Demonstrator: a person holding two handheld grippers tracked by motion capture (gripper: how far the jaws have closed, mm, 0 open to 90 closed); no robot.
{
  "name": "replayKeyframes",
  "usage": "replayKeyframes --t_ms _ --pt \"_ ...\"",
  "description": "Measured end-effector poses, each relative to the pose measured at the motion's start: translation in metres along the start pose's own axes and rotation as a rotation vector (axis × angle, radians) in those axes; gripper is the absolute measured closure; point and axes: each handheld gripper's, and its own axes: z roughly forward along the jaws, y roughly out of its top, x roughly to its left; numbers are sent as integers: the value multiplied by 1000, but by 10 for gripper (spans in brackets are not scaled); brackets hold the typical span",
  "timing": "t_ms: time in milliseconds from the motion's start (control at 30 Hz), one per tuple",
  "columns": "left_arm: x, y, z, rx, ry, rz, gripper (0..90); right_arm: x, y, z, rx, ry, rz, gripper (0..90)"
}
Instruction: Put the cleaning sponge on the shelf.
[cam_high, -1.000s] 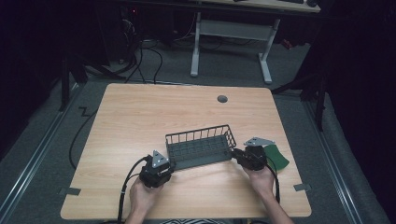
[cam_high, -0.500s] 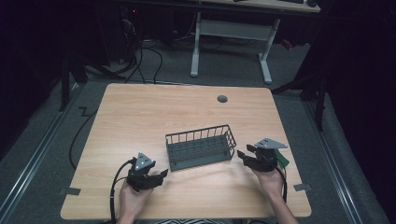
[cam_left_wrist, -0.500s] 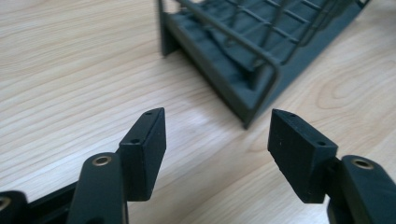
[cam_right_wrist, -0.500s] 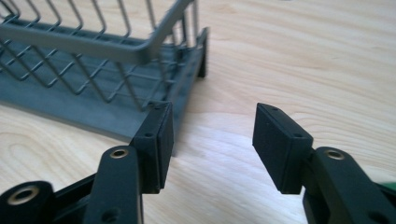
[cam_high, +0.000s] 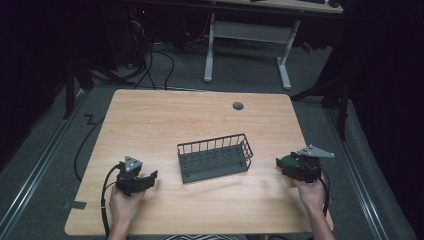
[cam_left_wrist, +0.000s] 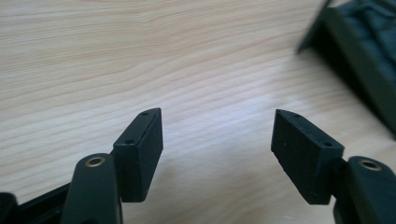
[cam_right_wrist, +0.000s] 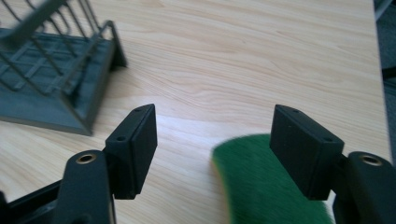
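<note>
My left tongs (cam_high: 146, 178) gape left of the basket (cam_high: 214, 158) and my right tongs (cam_high: 283, 165) gape right of it over the green sponge (cam_right_wrist: 261, 182), probably spread that wide to straddle and grab it.

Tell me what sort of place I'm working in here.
Probably a lab or office workroom: a wooden desk with a cable hole, another desk's white legs behind, cables on grey carpet.

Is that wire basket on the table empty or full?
Empty. The high view shows the basket upright, with only its bare grid floor inside.
</note>
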Motion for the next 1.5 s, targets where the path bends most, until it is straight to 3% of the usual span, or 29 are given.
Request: replayKeyframes --t_ms 267,367,633,800,900,967,1133,1500 --pt "17 -1 8 10 58 -31 342 -24 -10 5 58 -30 14 261" --pt "19 -3 13 26 71 -31 334 -29 -13 8 74 -35 20 243" --pt "17 -6 14 2 90 -14 307 -37 -20 15 117 -31 8 192" --pt "16 -7 15 1 90 -16 294 -43 -26 22 145 -27 12 198" --pt "16 -7 14 0 87 -19 295 -45 -31 27 182 15 19 267" --pt "17 -7 14 -1 84 -20 293 -43 -34 29 206 2 4 286" --pt "17 -7 14 1 77 -22 289 -37 -34 28 198 -21 -18 301" --pt "18 -7 14 -3 76 -26 291 -23 -16 12 101 51 -13 303"
